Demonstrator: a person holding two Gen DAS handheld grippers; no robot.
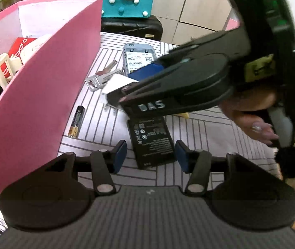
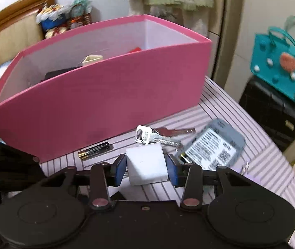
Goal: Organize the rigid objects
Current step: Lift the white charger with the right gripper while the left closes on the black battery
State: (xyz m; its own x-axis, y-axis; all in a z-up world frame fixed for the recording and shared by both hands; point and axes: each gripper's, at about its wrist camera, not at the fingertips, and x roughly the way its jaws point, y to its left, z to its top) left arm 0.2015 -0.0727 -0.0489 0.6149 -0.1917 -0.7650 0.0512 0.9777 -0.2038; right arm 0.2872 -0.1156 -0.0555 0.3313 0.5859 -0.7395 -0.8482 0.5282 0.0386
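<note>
A pink box (image 1: 50, 87) stands at the left of the striped table; it also shows in the right wrist view (image 2: 97, 95) and holds several items. My right gripper (image 2: 146, 169) is shut on a white charger block (image 2: 146, 167), just above the table; from the left wrist view the gripper (image 1: 124, 92) reaches in from the right with the white block (image 1: 118, 83). My left gripper (image 1: 150, 156) is open, its pads on either side of a flat black battery (image 1: 150, 141) lying on the table. Keys (image 2: 157, 136), an AA battery (image 2: 95, 150) and a grey phone back (image 2: 215, 147) lie nearby.
A teal felt bag (image 2: 282, 66) sits on a black case (image 2: 271, 112) beyond the table's far edge. In the left wrist view the AA battery (image 1: 77, 121) lies close to the pink box wall, and keys (image 1: 101, 78) lie behind it.
</note>
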